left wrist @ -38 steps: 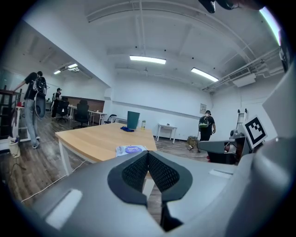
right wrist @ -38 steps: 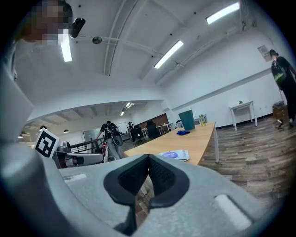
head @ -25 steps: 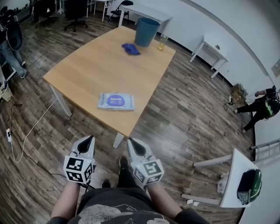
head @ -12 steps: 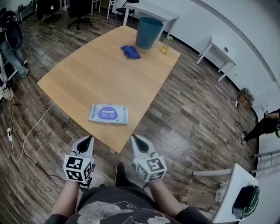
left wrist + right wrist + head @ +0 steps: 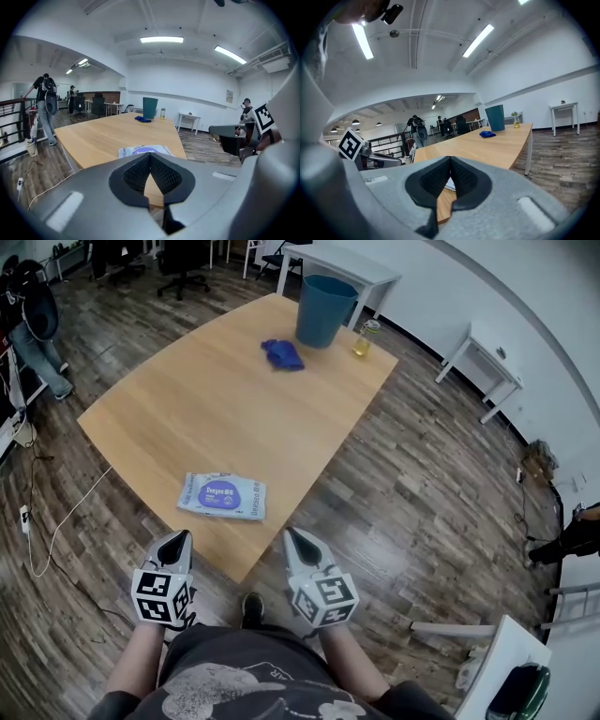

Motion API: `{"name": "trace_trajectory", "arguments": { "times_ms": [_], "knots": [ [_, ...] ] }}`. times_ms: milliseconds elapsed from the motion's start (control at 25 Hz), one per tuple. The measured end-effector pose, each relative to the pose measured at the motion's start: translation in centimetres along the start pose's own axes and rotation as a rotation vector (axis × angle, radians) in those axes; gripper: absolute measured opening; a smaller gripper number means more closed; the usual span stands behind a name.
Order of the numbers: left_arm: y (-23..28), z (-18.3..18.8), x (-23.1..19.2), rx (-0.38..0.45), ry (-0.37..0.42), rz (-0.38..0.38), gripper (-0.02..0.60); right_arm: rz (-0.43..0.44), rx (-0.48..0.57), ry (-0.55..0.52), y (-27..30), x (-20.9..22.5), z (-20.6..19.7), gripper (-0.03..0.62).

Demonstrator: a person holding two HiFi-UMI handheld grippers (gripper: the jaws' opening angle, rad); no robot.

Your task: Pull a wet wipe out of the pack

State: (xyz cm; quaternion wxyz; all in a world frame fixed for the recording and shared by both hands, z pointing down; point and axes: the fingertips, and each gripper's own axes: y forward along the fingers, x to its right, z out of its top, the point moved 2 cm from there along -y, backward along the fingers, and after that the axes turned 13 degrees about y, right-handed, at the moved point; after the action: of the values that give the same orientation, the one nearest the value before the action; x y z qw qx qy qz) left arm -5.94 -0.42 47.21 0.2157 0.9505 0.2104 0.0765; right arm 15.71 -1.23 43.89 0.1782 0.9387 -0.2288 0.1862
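Both tongs have come closer to the table (image 5: pixel 216 390) than they were a second ago, and the pack of wet wipes (image 5: pixel 222 495) now sits much nearer to them in the head view.

The left tongs (image 5: pixel 177 540) are clenched tight with nothing between them. The right tongs (image 5: pixel 294 538) are clenched tight too, and they are also empty. Each one has a cube with black and white squares on its back end. They are held side by side at the near corner of the table, one on each side of it, and they do not touch the pack.

The pack lies flat on the wooden table, close to the near corner, between the two tongs and a little past their tips. It is white and pale blue with a round purple patch on top. In the left gripper view the pack (image 5: pixel 145 150) peeks out just over the shut left tongs (image 5: pixel 150 155). In the right gripper view only a small white bit of it (image 5: pixel 450 183) shows behind the shut right tongs (image 5: pixel 451 160).

At the far end of the table stands a blue bin (image 5: pixel 324 308). A blue cloth (image 5: pixel 282 353) lies near it, and a small bottle (image 5: pixel 365 337) with yellow stuff inside stands on its other side. All three are well away from the pack.

The floor (image 5: pixel 422 484) is dark wood. Another person (image 5: pixel 37 324) is at the far left of the room.
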Motion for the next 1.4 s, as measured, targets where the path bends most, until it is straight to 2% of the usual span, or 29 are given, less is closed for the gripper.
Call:
{"name": "trace_trajectory", "arguments": {
  "times_ms": [280, 400, 560, 800, 960, 1200, 1400],
  "knots": [
    [1.3, 0.1, -0.2, -0.01, -0.003, 0.052, 0.018, 0.063, -0.049, -0.003, 2.4, 0.6, 0.0, -0.009],
    [2.0, 0.2, -0.8, -0.019, 0.015, 0.042, 0.018, 0.072, -0.075, -0.003, 3.9, 0.2, -0.6, -0.009],
    [3.7, -0.4, -2.4, -0.047, 0.037, 0.003, 0.018, 0.069, -0.111, -0.02, 5.8, -0.7, -1.5, -0.009],
    [7.2, -1.6, -4.1, -0.104, 0.043, -0.095, 0.018, 0.001, -0.128, -0.03, 8.6, -1.0, -1.0, -0.009],
    [9.1, -2.7, -5.1, -0.149, 0.054, -0.131, 0.018, -0.031, -0.155, -0.045, 10.6, -1.2, -1.4, -0.009],
    [10.7, -4.0, -5.1, -0.204, 0.08, -0.213, 0.018, -0.066, -0.245, -0.055, 13.1, -1.4, -3.5, -0.009],
    [11.5, -5.0, -5.3, -0.236, 0.11, -0.265, 0.018, -0.09, -0.271, -0.055, 14.4, -1.9, -4.5, -0.009]
  ]
}}
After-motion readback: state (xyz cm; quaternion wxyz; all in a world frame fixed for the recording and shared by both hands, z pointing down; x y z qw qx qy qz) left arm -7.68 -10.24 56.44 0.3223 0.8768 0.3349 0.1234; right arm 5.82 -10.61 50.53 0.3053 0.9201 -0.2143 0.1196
